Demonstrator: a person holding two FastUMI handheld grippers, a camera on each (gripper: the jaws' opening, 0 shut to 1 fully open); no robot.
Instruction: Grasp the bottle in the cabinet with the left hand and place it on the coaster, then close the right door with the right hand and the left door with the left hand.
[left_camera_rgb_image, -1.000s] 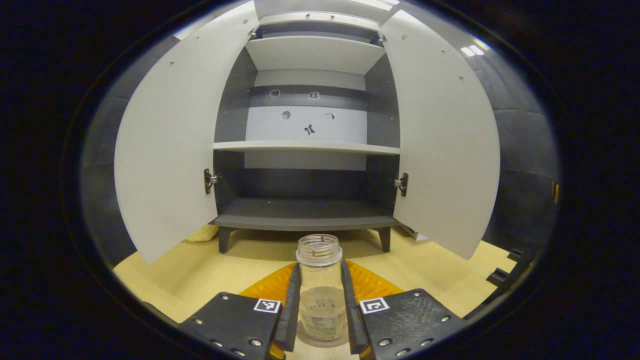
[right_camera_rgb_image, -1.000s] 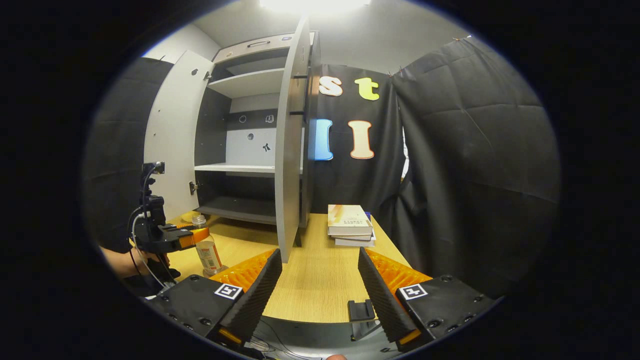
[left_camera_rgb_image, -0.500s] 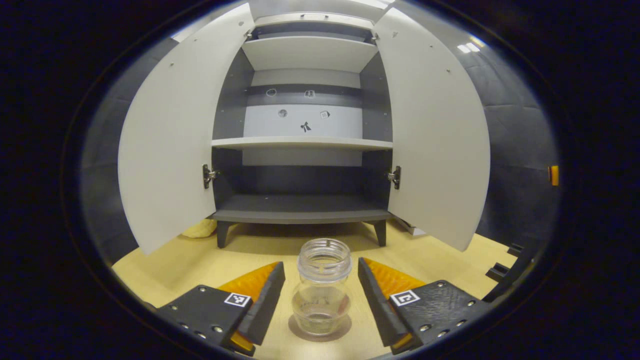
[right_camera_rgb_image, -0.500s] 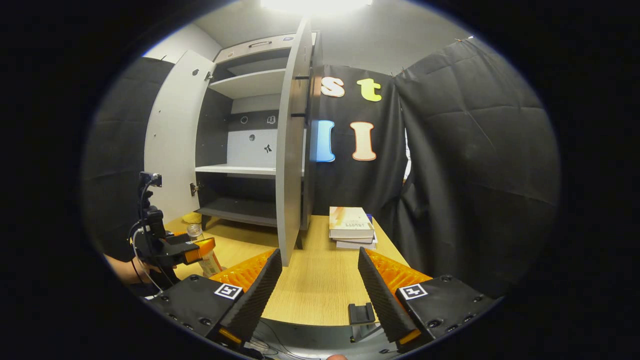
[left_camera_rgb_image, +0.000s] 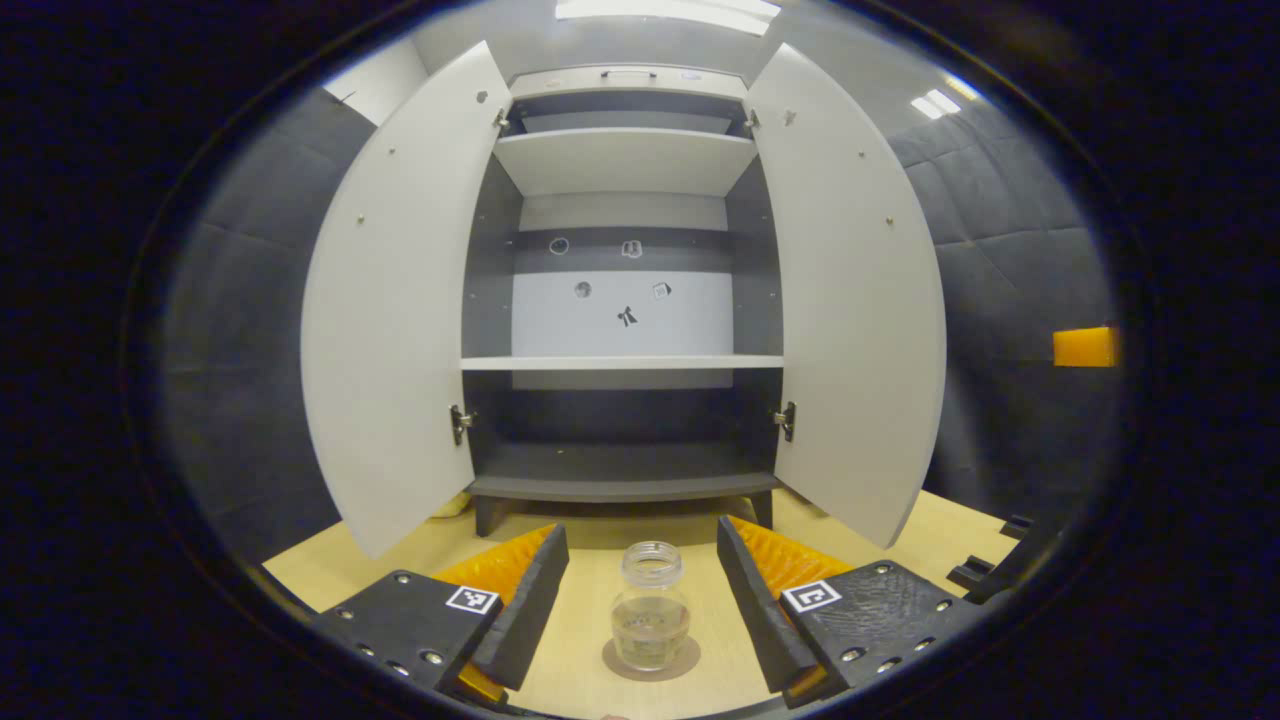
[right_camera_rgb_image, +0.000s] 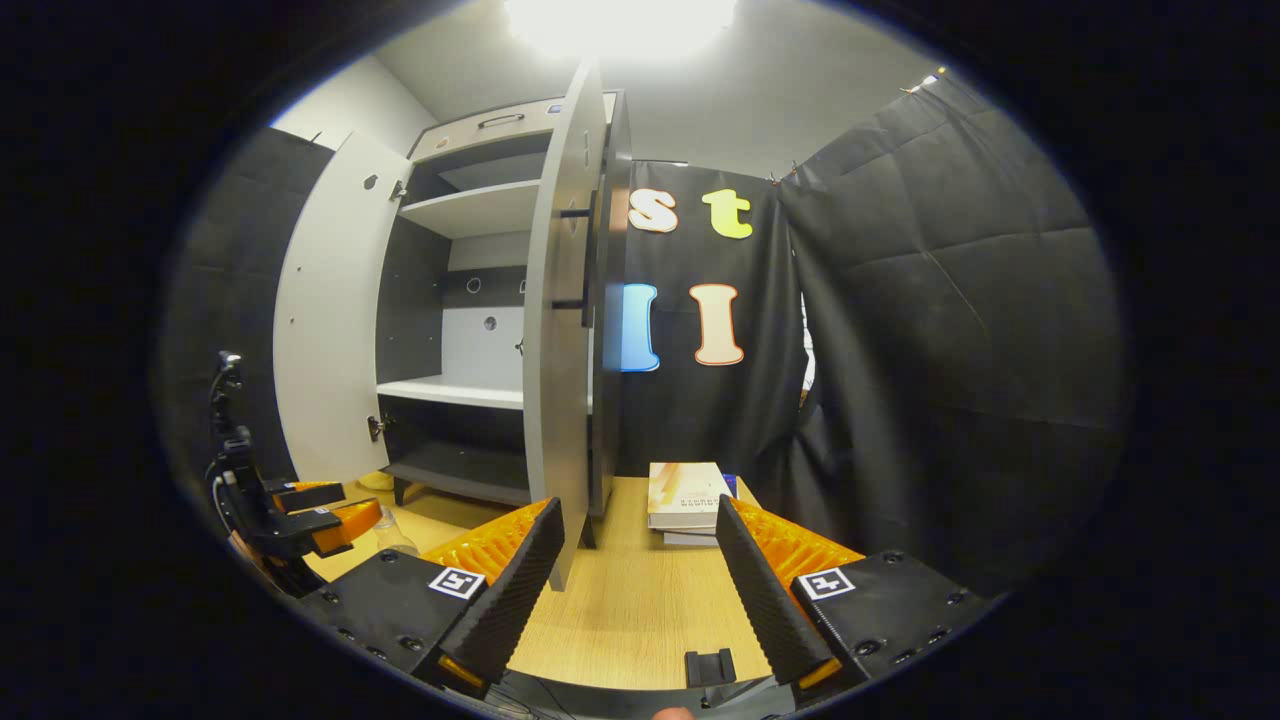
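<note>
Now my left claw (left_camera_rgb_image: 640, 610) stands wide open and holds nothing; its 2 fingers (left_camera_rgb_image: 528, 610) flank the bottle (left_camera_rgb_image: 650, 620) without touching it. The bottle stands upright on the coaster (left_camera_rgb_image: 652, 668), a round brown disc on the table (left_camera_rgb_image: 330, 575), in front of the cabinet (left_camera_rgb_image: 622, 290). It is clear, has no cap, and is out of the cabinet.

Both cabinet doors stand open: the left door (left_camera_rgb_image: 390, 310) and the right door (left_camera_rgb_image: 850, 300) swing out toward me, and the 2 shelves between them are bare.

In the right gripper view my right claw (right_camera_rgb_image: 640, 590) is also wide open with nothing between its fingers, hanging over the table near the front edge. The right door (right_camera_rgb_image: 555, 340) shows edge-on just ahead of it, apart from the fingers. A stack of books (right_camera_rgb_image: 688, 497) lies on the table beside that door. At the left of that view my left claw (right_camera_rgb_image: 330, 510) hangs low, with the bottle (right_camera_rgb_image: 392, 532) partly visible next to it.
</note>
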